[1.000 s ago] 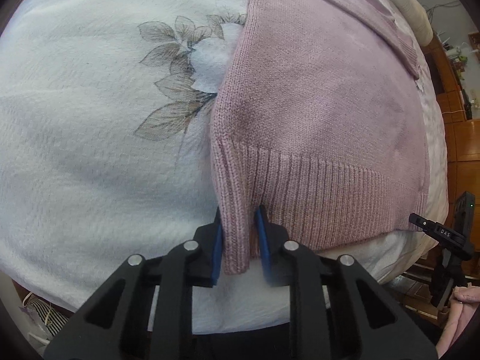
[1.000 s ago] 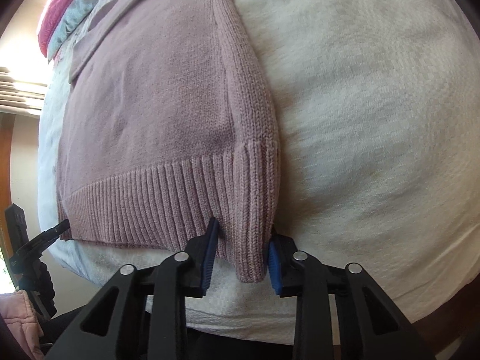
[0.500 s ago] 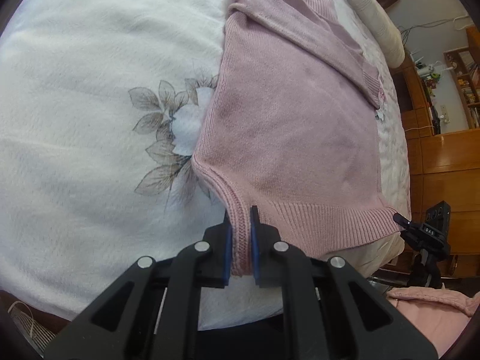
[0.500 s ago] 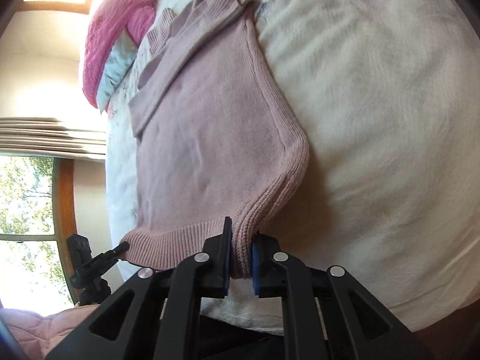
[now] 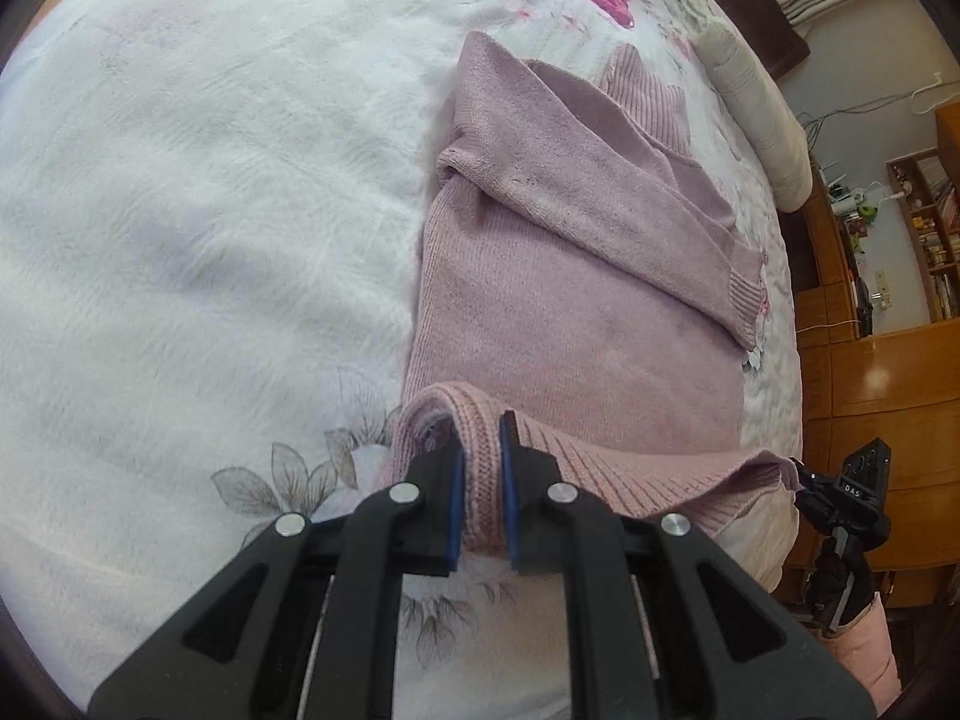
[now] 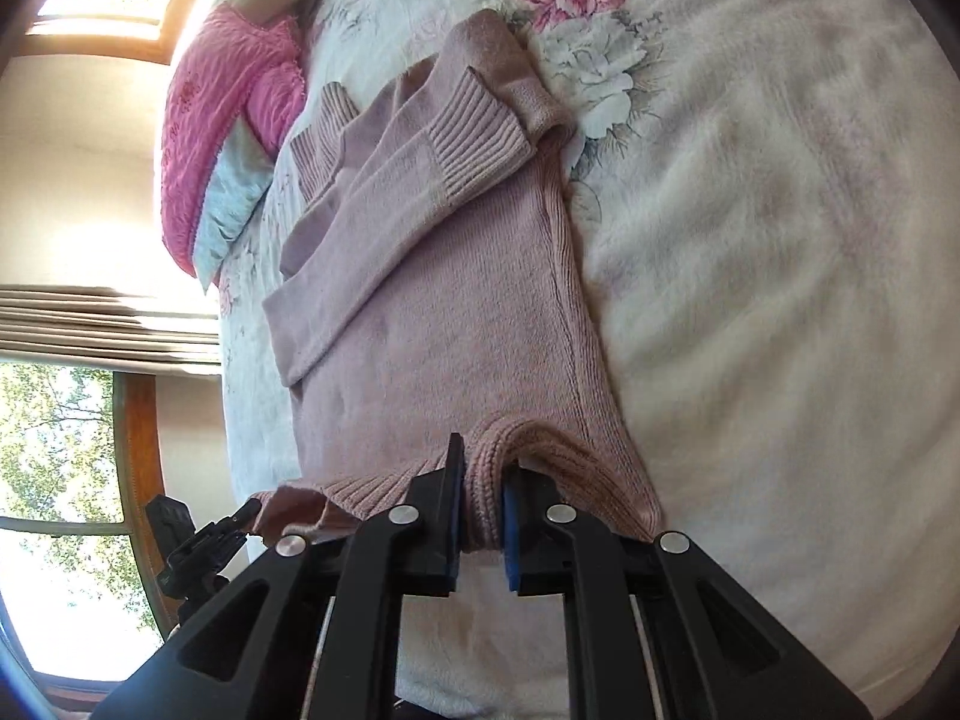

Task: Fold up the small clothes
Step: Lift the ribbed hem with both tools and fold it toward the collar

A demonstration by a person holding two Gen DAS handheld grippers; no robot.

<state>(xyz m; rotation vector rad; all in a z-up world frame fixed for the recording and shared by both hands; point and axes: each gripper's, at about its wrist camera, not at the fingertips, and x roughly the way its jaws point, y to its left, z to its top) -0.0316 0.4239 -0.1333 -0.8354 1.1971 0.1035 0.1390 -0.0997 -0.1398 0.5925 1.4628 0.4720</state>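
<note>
Left wrist view, my left gripper (image 5: 480,501) jaws clamped on the pink sweater (image 5: 576,324) hem corner, lifted off the bed (image 5: 210,210), right gripper (image 6: 483,507) jaws pinching the opposite hem corner, sleeves folded across the body.

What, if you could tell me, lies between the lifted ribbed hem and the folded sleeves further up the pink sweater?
In both wrist views, only the sweater's flat knit body lies between the hem and the folded sleeves; nothing else rests there.

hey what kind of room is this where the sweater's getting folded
Most likely a bedroom: the pink sweater lies on a bed with a floral blanket, pillows sit at its far end, and a wooden bookshelf stands alongside.
</note>
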